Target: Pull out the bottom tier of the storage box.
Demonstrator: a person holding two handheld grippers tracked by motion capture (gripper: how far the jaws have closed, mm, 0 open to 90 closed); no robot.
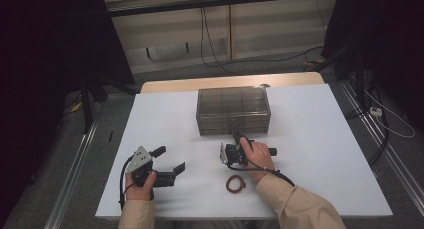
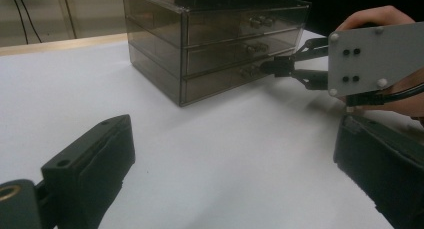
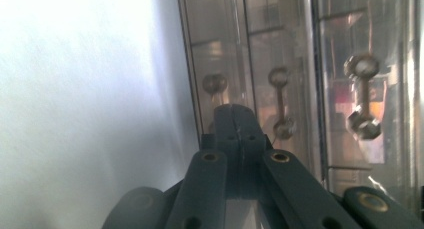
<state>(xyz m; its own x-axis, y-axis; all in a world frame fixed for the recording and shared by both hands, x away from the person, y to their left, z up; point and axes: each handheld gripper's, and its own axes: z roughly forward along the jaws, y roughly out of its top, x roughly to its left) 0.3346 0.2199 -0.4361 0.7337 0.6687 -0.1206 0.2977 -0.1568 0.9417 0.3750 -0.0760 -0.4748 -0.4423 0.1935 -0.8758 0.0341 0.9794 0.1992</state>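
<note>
Right tool [image 3: 234, 120] — closed on bottom drawer's handle [image 3: 215, 84].

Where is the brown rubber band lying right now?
In the high view the brown rubber band lies on the white table near its front edge, just left of the person's right forearm and below the right gripper.

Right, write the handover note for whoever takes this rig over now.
Right claw: shut at the bottom drawer handle of the smoky transparent plastic three-drawer box; whether it pinches the handle is hard to tell.
Left claw: open, holding nothing, resting on the white table.
Brown rubber ring: lies on the table beside the right forearm.
Done: claw at the handle. Left: all drawers look closed; probably pull the bottom one out.
</note>
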